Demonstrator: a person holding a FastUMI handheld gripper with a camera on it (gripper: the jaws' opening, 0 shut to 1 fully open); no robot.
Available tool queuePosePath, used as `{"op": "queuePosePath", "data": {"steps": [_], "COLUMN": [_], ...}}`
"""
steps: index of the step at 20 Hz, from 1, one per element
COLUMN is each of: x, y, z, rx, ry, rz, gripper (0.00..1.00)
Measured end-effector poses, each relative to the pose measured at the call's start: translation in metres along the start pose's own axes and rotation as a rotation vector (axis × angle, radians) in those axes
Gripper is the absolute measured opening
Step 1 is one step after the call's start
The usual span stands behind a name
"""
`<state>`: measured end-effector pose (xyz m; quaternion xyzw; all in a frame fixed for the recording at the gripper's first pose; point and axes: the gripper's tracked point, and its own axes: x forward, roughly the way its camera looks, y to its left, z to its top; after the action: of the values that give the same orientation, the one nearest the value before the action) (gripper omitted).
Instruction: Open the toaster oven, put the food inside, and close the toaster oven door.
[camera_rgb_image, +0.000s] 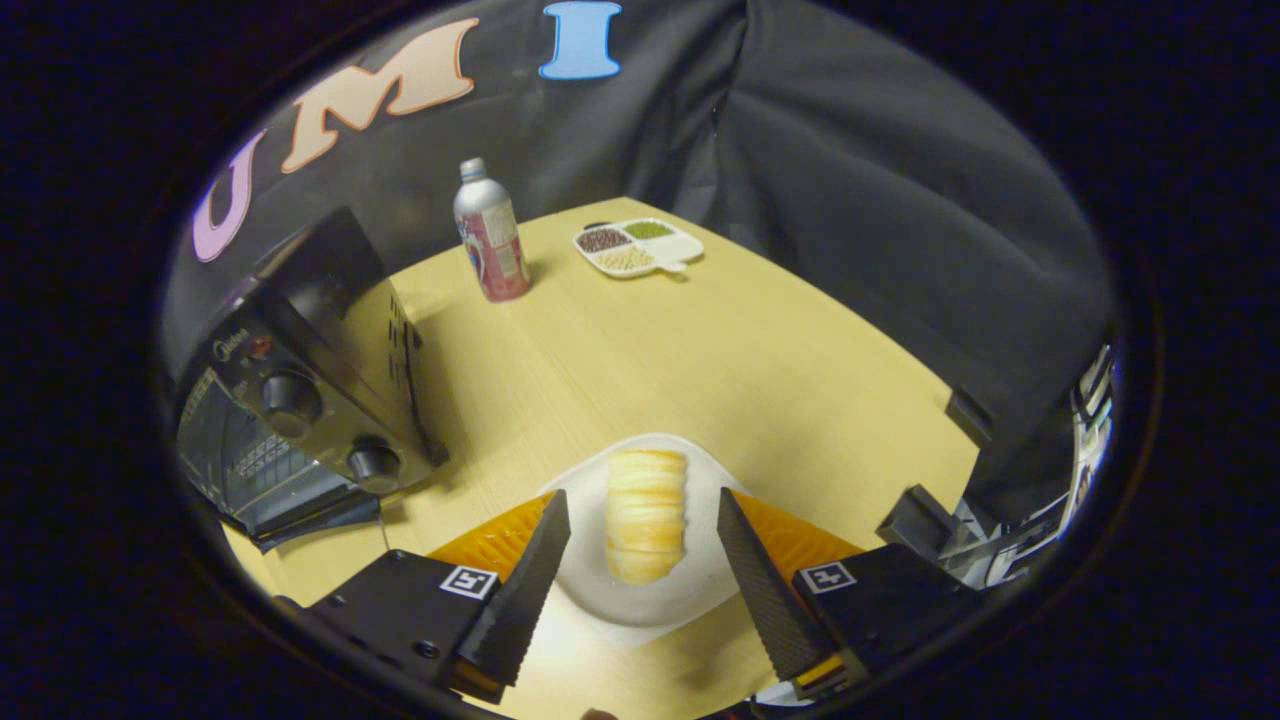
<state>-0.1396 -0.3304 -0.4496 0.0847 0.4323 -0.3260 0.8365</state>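
Note:
A ridged, pale golden bread roll lies on a white plate on the wooden table. My gripper hovers over it, open, one finger on each side of the roll with a gap on both sides. The black toaster oven stands to the left of the fingers, its two knobs facing me. Its glass door hangs open, folded down toward the table.
A metal bottle with a red label stands at the far side of the table. Near it lies a white divided dish holding beans and grains. Black clamps sit at the table's right edge.

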Motion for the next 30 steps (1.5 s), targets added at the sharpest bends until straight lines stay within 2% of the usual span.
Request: {"op": "queuePosePath", "data": {"steps": [6, 15, 18, 24, 30], "x": [0.022, 0.023, 0.014, -0.019, -0.068], "y": [-0.001, 0.001, 0.015, 0.058, 0.119], "z": [-0.028, -0.033, -0.018, -0.003, -0.017], "rx": [-0.034, 0.009, 0.073, 0.250, 0.365], "ry": [0.113, 0.131, 0.065, -0.013, -0.039], "rz": [0.022, 0.016, 0.057, 0.134, 0.185], "gripper": [0.94, 0.53, 0.40, 0.40, 0.40]}}
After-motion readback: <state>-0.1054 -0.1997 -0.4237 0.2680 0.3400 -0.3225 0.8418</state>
